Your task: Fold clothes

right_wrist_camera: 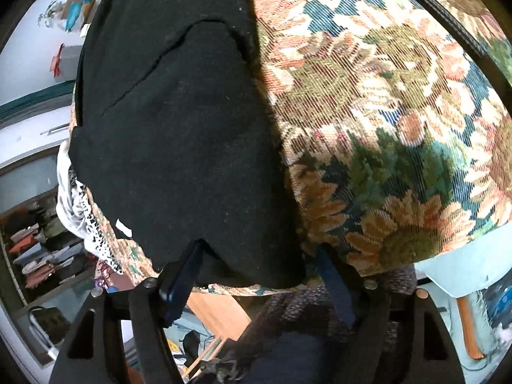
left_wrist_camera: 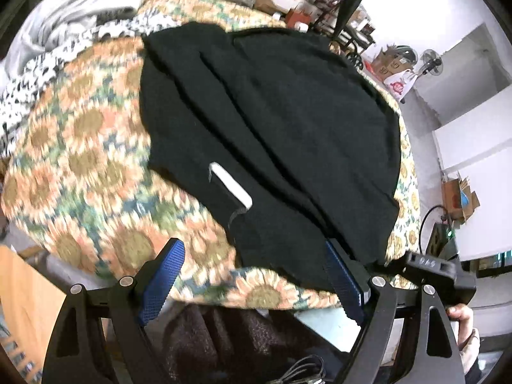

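Black garment (left_wrist_camera: pixel 272 121) lay partly folded on the sunflower-print cover (left_wrist_camera: pixel 89 147), white label (left_wrist_camera: pixel 230 185) up. Left gripper (left_wrist_camera: pixel 252 275) was spread wide at the near hem, holding nothing. Right gripper (right_wrist_camera: pixel 256 275) also gaped at its corner. Best to pinch both corners evenly before lifting.

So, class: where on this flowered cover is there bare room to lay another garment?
Left of the black garment, the flowered cover lies bare down to the near edge. The far left corner is crowded by gray and spotted clothes. The garment's right side runs close to the cover's edge.
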